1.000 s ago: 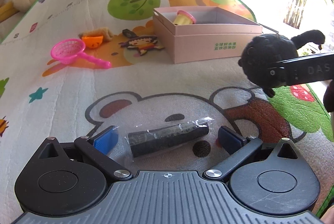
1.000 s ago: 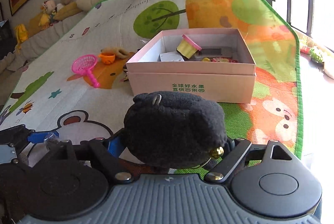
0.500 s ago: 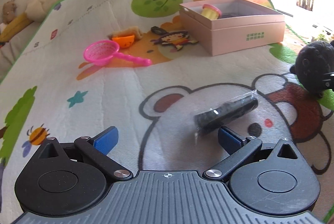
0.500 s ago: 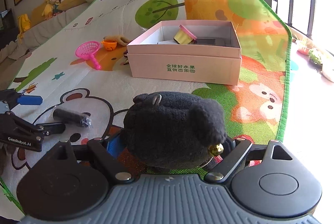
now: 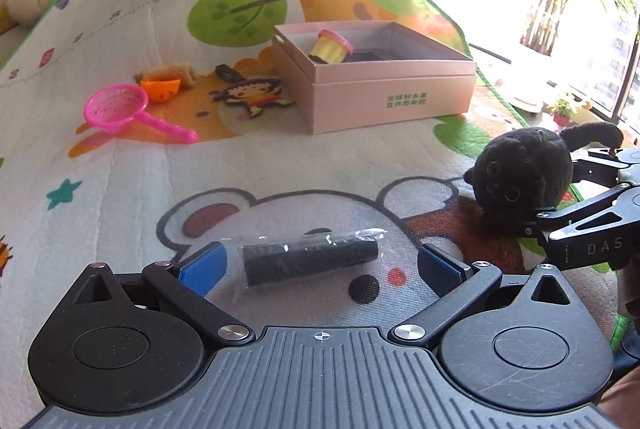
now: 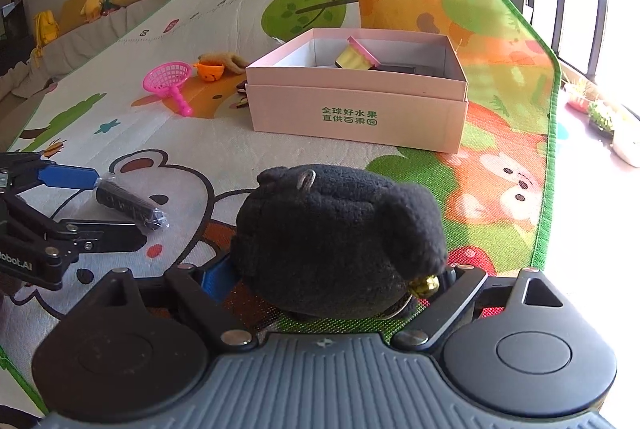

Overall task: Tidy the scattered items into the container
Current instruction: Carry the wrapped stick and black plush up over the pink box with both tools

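left wrist view: left gripper (image 5: 320, 263) has its fingers spread wide around the wrapped black tube (image 5: 310, 260) on the play mat (image 5: 260, 165), not touching it, probably lined up to grab. pink box (image 5: 384, 89) sits well beyond the tube.

right wrist view: right gripper (image 6: 332, 279) fingers, wide and just been opening, flank the black plush (image 6: 340, 237); can't tell if they're gripping. box (image 6: 356, 107) is beyond the plush.

Pink box (image 6: 356, 109) reads 全球好水果; tongs (image 5: 592, 249) read "DAS".

**Right wrist: black plush in claw**

Right claw (image 6: 332, 279) straddles black plush toy (image 6: 340, 241), spread wide. Pink box (image 6: 356, 105) sits beyond the plush on the play mat (image 6: 208, 137). Left of plush: wrapped black cylinder (image 6: 128, 205), left claw (image 6: 96, 205) around it. Pink scoop (image 6: 168, 79) left of box.
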### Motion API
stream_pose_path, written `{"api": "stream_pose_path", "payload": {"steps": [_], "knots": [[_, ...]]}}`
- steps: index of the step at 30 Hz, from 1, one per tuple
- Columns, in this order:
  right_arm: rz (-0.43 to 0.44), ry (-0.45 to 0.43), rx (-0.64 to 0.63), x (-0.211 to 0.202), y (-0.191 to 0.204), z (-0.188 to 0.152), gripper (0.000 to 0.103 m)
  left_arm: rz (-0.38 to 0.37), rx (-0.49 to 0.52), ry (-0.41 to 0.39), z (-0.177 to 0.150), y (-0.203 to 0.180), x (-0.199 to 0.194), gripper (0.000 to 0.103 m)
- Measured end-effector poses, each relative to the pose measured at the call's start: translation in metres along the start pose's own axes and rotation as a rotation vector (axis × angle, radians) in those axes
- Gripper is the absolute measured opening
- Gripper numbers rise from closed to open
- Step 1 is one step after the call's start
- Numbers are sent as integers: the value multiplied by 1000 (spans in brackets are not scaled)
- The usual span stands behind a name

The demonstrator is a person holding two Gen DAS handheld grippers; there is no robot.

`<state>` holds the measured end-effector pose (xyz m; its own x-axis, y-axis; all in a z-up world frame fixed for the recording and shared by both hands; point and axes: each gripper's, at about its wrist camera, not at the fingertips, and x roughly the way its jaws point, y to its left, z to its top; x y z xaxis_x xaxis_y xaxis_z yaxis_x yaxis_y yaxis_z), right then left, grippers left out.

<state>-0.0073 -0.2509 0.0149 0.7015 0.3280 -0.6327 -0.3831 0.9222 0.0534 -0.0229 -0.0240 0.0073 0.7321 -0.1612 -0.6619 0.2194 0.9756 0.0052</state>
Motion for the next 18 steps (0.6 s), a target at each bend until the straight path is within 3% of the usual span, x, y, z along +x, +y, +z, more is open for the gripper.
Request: {"api": "stream_pose_path", "payload": {"steps": [6,12,15,18], "knots": [[-11,-18,-4,-4,1,-2,90,45,-76,6,2,-1,14,103],[-35,-58,-60,-10,8,-2,90,58,-54,-3,0,-2,15,103],[-25,-62,-51,-12,6,2,90,71,-43,-11,0,-2,12,91],[-24,-61,-46,-15,4,4,88,60,-50,-9,1,1,10,90]]}}
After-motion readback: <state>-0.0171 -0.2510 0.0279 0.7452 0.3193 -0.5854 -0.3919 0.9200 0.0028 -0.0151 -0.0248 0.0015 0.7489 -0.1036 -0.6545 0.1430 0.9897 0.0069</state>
